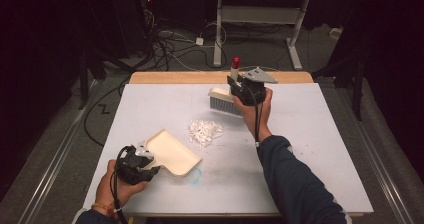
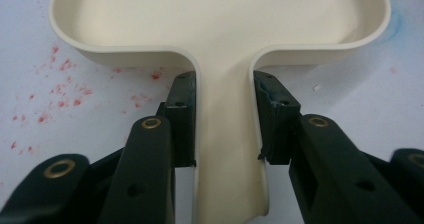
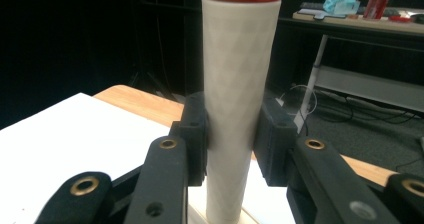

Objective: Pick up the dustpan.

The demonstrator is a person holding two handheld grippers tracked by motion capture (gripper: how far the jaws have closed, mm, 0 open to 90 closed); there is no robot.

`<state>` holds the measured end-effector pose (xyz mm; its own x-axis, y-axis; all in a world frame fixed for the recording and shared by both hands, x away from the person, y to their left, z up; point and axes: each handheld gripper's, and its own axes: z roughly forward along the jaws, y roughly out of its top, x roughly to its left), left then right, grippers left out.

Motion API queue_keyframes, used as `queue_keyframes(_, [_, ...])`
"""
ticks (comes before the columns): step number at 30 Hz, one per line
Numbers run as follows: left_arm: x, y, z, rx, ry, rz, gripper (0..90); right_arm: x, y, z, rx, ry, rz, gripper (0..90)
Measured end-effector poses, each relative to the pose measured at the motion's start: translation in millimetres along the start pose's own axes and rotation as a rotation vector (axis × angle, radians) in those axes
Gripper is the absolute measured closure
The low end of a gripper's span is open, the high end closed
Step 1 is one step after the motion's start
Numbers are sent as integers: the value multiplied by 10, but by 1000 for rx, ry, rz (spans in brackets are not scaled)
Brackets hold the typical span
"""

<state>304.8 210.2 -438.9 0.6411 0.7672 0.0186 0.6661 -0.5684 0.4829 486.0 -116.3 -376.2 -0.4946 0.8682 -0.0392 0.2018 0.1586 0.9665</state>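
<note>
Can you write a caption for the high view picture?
Left gripper holds a dustpan, right gripper holds a brush behind white scraps.

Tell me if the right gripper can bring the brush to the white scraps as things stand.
Probably yes: the right gripper holds the brush just beyond the white scraps, with bare table between.

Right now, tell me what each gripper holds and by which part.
Left gripper clamps the cream dustpan by its handle neck. Right gripper clamps the brush by its upright white handle.
</note>
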Motion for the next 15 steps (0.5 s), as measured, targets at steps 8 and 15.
queue_keyframes(8, [-19, 15, 39, 4, -6, 11, 629, 200, -83, 80, 24, 34, -25, 702])
queue_keyframes(15, [-29, 59, 52, 4, -23, 0, 629, 378, -124, -25, 32, 76, -48, 700])
